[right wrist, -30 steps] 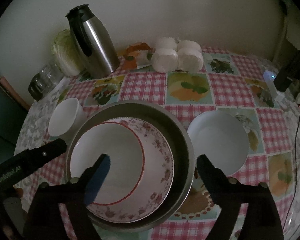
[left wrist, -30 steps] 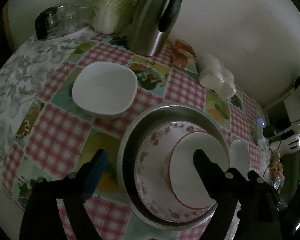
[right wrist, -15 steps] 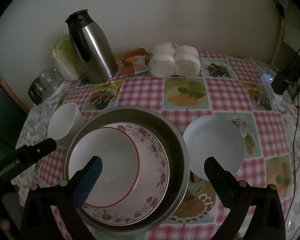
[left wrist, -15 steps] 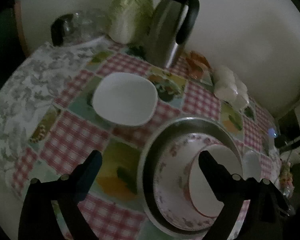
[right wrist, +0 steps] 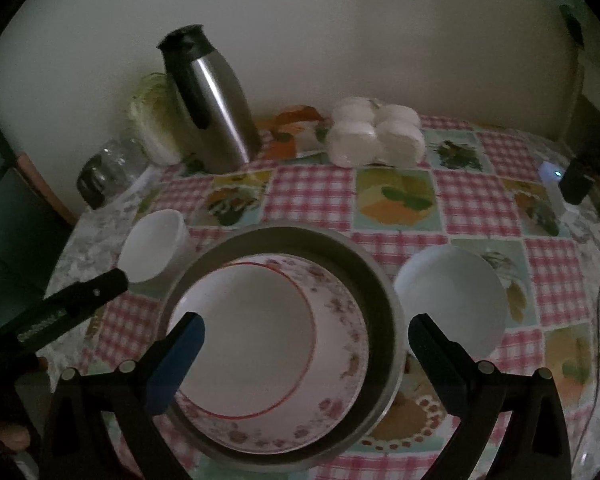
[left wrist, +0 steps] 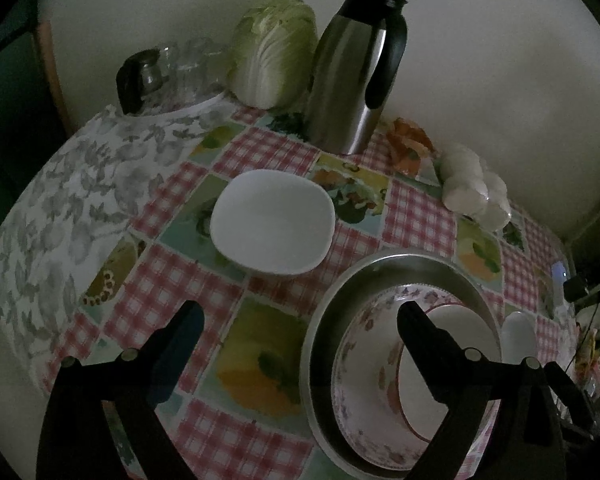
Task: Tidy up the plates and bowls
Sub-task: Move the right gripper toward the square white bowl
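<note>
Bowls: two sat nested in the metal basin (right wrist: 380,292), the square white bowl (left wrist: 272,220) and the round white bowl (right wrist: 452,300) loose on the table either side. I held both the left gripper (left wrist: 296,320) and the right gripper (right wrist: 306,330) spread wide and empty. I judged collecting mid-way; next, the left closes on the square bowl's rim.

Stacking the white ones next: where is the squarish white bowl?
The squarish white bowl sits centre in the left wrist view, between the thermos and the metal basin, empty.

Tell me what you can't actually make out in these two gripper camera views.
- Near rim of the metal basin: right wrist view, cut off behind the right gripper.
- Round white bowl: left wrist view, mostly hidden behind the basin's rim.
- Glass jars: both views, too dark to tell contents.
- Orange packet behind the flask: print too small and dim to read.
- Left gripper: open; what it targets is unclear.
</note>
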Demonstrator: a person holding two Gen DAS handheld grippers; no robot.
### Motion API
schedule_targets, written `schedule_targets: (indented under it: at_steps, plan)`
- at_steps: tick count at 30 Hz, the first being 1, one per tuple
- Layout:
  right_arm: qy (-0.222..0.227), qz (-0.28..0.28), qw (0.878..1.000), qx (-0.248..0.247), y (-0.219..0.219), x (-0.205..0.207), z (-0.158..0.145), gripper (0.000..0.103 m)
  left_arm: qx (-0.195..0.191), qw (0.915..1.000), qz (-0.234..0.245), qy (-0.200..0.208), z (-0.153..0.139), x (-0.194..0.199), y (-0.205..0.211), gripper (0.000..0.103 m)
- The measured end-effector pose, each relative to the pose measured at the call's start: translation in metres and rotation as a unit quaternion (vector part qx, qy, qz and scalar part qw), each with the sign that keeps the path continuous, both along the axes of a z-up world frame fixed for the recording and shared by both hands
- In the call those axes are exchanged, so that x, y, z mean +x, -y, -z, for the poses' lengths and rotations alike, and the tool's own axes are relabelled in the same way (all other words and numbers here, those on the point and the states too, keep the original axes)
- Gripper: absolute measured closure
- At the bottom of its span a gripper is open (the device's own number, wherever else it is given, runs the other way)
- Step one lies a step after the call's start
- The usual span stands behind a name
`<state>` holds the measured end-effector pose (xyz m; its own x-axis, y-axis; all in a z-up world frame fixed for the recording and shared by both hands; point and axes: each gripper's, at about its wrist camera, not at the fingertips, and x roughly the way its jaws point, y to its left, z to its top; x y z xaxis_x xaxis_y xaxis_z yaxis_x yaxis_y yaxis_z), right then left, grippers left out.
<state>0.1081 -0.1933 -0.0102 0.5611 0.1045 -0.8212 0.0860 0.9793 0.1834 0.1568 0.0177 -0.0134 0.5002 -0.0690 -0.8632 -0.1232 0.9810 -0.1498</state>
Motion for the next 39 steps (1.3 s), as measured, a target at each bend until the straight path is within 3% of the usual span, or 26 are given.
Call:
schedule_targets:
  at_steps: [11, 18, 26, 30, 39]
  plan:
    - [0.011, 0.034, 0.998, -0.043, -0.009, -0.001, -0.005, 0.0, 0.014, 0.9988, -0.02, 0.043, -0.019, 0.004, -0.013, 0.006]
    - [0.001, 0.051, 0.998, -0.04, -0.009, -0.001, 0.0, 0.0, -0.004, 0.9981, -0.052, 0.034, -0.016, 0.012, -0.035, 0.006]
    - [0.001, 0.051, 0.998, -0.039, -0.016, 0.0, 0.005, 0.0, 0.013, 0.9959, -0.089, -0.006, 0.0, 0.023, -0.062, 0.006]
    - [0.008, 0.059, 0.998, -0.032, -0.017, 0.001, 0.004, 0.0, -0.014, 0.9947, -0.1, -0.018, 0.011, 0.027, -0.079, 0.006]
    - [0.001, 0.071, 0.997, -0.022, -0.032, 0.014, 0.005, 0.0, 0.003, 0.995, -0.1, 0.007, 0.01, 0.038, -0.095, 0.006]
